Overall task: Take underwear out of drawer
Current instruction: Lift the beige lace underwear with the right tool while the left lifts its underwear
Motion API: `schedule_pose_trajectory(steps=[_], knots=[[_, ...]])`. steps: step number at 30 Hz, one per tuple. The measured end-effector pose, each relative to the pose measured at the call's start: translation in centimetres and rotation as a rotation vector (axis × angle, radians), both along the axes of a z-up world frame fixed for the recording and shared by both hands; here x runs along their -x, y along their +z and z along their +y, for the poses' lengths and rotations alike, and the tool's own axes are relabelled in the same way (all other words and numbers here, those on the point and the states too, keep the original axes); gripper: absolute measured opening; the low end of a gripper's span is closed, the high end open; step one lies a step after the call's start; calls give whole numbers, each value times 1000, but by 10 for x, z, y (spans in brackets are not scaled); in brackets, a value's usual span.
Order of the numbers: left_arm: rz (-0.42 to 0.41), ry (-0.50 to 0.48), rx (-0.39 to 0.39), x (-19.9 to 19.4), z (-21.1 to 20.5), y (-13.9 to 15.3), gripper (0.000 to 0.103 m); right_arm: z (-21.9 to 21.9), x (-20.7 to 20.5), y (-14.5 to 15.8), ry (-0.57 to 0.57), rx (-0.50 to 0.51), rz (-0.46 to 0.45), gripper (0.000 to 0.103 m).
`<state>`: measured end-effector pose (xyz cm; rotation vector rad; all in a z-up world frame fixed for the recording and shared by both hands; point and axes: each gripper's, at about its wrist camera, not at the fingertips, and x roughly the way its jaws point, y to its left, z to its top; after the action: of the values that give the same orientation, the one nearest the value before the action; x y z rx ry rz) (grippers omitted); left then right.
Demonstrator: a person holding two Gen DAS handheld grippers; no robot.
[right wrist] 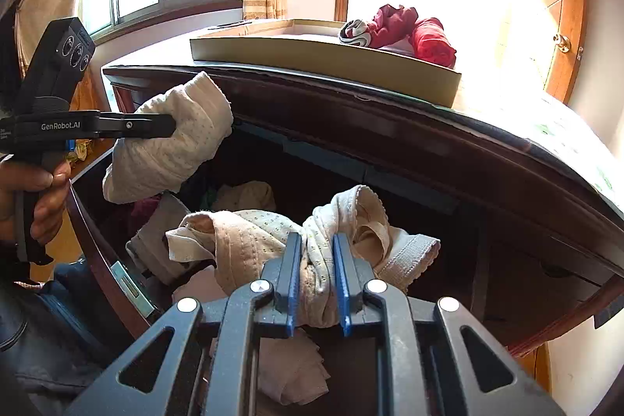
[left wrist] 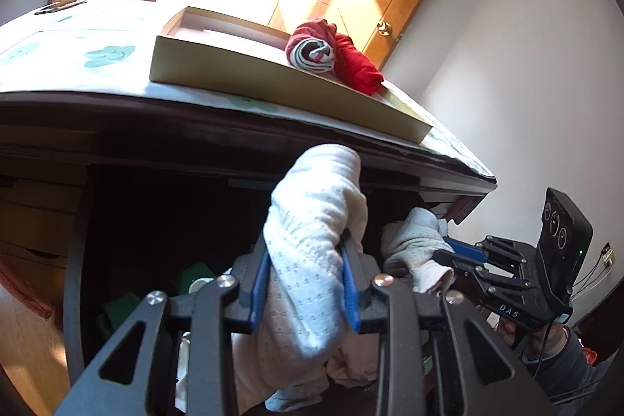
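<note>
My left gripper [left wrist: 308, 279] clenched on pale dotted underwear [left wrist: 312, 221], lifted above open drawer [right wrist: 117, 283]. My right gripper [right wrist: 316, 275] pinching second dotted pair [right wrist: 351, 221], bunched over drawer; lower folds possibly touching clothes below. Red rolled garments [left wrist: 351, 57] in shallow box [left wrist: 253, 80] on dresser top.
</note>
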<state>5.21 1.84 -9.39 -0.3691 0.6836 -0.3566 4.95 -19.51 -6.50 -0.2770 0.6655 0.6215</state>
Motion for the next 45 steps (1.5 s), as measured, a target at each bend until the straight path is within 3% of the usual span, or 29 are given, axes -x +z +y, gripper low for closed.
schedule_pose_trajectory(steps=[18,45], knots=[[-71,29,-4,11,1,5,30,-3,23,18,9,-90,-115,18],[-263,75,-80,37,-3,36,30,0,54,46,80,-148,-319,18]])
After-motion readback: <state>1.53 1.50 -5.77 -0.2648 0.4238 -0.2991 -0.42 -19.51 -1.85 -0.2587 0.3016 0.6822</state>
